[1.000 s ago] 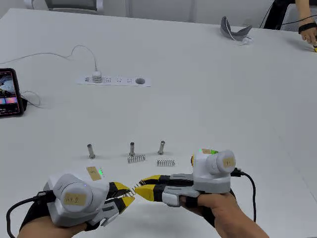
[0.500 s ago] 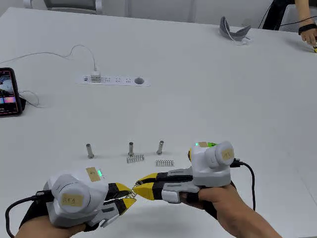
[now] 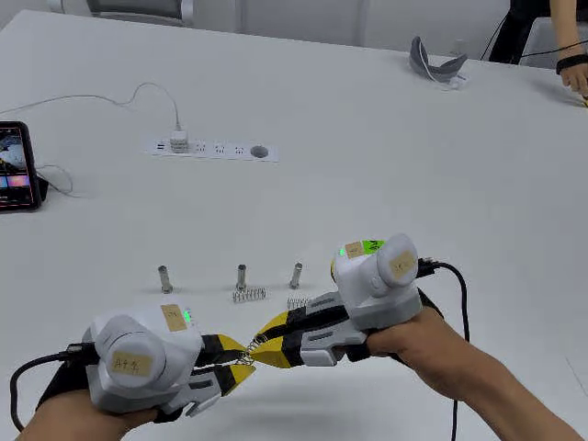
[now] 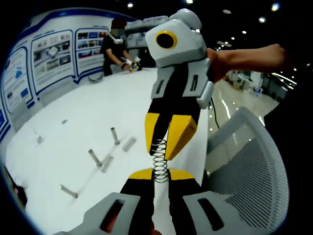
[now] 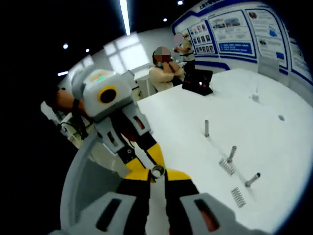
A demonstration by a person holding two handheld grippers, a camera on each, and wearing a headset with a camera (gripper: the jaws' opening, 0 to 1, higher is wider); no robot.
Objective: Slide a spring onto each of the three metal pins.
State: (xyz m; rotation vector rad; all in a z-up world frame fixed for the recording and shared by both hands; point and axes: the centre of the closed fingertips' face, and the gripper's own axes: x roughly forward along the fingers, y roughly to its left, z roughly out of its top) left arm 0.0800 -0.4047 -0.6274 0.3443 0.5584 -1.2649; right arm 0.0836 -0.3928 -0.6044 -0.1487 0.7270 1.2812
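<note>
A small steel spring (image 3: 246,353) spans the gap between my two grippers near the table's front edge. My left gripper (image 3: 235,361) is shut on one end and my right gripper (image 3: 260,350) is shut on the other. In the left gripper view the spring (image 4: 159,161) rises from my left gripper (image 4: 155,175) into the right gripper (image 4: 164,147). Three upright metal pins (image 3: 165,278) (image 3: 242,276) (image 3: 296,275) stand in a row beyond. Two loose springs (image 3: 249,295) (image 3: 299,302) lie just in front of the pins. In the right gripper view the held spring (image 5: 157,171) shows end-on as a ring.
A white power strip (image 3: 209,148) with a plugged cable lies further back. A phone (image 3: 16,170) sits at the left edge. A grey object (image 3: 436,57) rests at the far right, near a person's hand (image 3: 574,69). A mesh chair (image 4: 244,161) stands beside the table.
My right gripper has swung left and tilted its jaws down toward the left gripper, so the two tips have closed in on the spring. The pins and loose springs stay put.
</note>
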